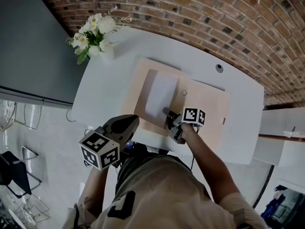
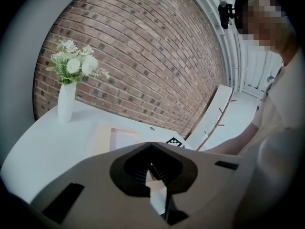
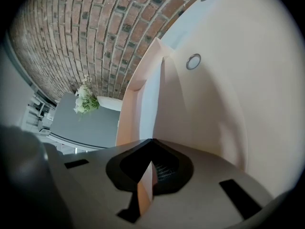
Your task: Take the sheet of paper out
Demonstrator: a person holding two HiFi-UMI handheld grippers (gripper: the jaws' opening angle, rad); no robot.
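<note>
Slide the sheet of paper (image 1: 161, 97) out slow and flat, so as not to bend or rip it. Keep the folder (image 1: 209, 111) held down while pulling. Looks white, thin and smooth, with no folds. Lies inside the open tan folder, in the middle of the white table (image 1: 238, 89). See the right claw (image 1: 169, 116) pinched tight on a thin tan folder edge. See the left claw (image 1: 128, 124) closed on nothing, close to the body.

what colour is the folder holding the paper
Pale beige. The folder shows best in the head view, with the white sheet of paper in it.
</note>
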